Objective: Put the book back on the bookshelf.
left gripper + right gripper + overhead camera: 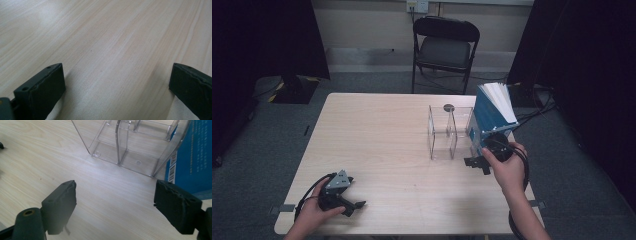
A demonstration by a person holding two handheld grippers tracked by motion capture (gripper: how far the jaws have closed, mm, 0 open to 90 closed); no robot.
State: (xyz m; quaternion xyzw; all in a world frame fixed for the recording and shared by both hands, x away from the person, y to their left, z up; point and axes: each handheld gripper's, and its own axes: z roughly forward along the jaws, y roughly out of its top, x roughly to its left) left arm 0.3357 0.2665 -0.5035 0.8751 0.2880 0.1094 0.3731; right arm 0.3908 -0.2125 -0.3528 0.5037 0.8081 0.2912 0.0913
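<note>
A clear acrylic divider rack stands on the wooden table, right of centre. A blue book leans upright against the rack's right side, its white pages fanned at the top. My right gripper lies just in front of the book and rack, open with nothing between its jaws. The right gripper view has the rack ahead and the blue book at the right beyond the open gripper. At the table's front left, my left gripper rests open over bare wood.
A black folding chair stands behind the table's far edge. A small dark round disc lies on the table behind the rack. Dark curtains hang at both sides. Cables trail on the floor at the right.
</note>
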